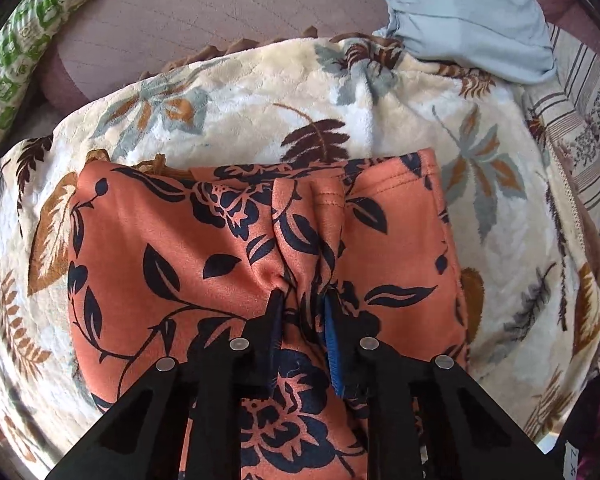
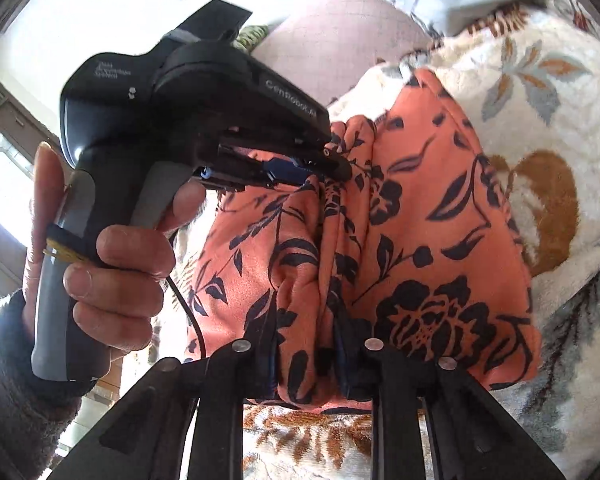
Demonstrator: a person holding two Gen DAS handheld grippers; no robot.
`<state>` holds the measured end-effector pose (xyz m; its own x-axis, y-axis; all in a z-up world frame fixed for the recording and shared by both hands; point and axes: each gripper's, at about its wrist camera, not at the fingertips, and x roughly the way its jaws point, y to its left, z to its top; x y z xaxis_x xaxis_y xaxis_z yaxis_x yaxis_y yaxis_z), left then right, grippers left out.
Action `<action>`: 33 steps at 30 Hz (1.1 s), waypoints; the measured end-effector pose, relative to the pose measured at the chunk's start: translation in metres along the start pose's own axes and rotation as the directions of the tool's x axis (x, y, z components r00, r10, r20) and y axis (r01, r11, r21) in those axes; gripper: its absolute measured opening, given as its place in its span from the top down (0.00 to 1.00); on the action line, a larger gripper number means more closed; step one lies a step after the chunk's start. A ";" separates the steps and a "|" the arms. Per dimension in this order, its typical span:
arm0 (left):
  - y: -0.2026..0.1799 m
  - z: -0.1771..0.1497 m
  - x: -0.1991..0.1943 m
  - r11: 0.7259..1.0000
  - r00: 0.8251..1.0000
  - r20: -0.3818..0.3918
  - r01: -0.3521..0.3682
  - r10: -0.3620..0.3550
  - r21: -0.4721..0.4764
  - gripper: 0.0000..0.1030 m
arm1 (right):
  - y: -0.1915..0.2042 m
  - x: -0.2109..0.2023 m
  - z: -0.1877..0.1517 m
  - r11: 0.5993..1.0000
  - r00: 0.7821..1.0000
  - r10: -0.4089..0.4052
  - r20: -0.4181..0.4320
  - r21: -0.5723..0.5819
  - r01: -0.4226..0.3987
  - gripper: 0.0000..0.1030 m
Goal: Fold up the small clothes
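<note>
An orange garment with a dark floral print (image 1: 188, 248) lies on a cream leaf-patterned blanket (image 1: 260, 108). My left gripper (image 1: 302, 294) is shut on a bunched fold of the orange garment near its middle. In the right wrist view the same garment (image 2: 440, 220) drapes over the blanket (image 2: 540, 92). My right gripper (image 2: 306, 320) is shut on a fold of its near edge. The left gripper (image 2: 332, 162), held by a hand (image 2: 116, 256), pinches the cloth farther along.
A light blue cloth (image 1: 472, 12) lies at the back right on a mauve sofa (image 1: 204, 8). A green-and-white cushion (image 1: 24, 44) sits at the far left. A striped fabric (image 1: 588, 128) lies at the right edge.
</note>
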<state>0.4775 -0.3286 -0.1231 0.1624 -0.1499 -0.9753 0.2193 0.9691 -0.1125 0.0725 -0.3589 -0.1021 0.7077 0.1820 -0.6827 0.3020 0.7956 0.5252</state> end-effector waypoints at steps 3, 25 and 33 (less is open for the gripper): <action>-0.013 0.004 -0.033 0.996 0.994 0.057 0.091 -0.091 0.002 0.83 | 0.005 -0.034 0.005 0.998 0.989 -0.044 0.140 -0.038 0.050 0.83; 0.129 -0.034 -0.100 0.980 0.971 0.222 0.120 -0.083 -0.160 0.51 | -0.042 -0.063 0.052 0.979 0.944 -0.158 0.288 0.170 0.112 0.55; 0.165 -0.038 -0.062 0.957 0.983 0.131 0.160 -0.131 -0.244 0.51 | -0.042 0.052 0.135 0.935 0.936 -0.350 -0.023 0.047 0.351 0.55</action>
<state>0.4670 -0.1524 -0.0883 0.2571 -0.3004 -0.9185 0.0016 0.9506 -0.3104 0.1827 -0.4614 -0.0909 0.5419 -0.0947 -0.8351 0.5610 0.7807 0.2755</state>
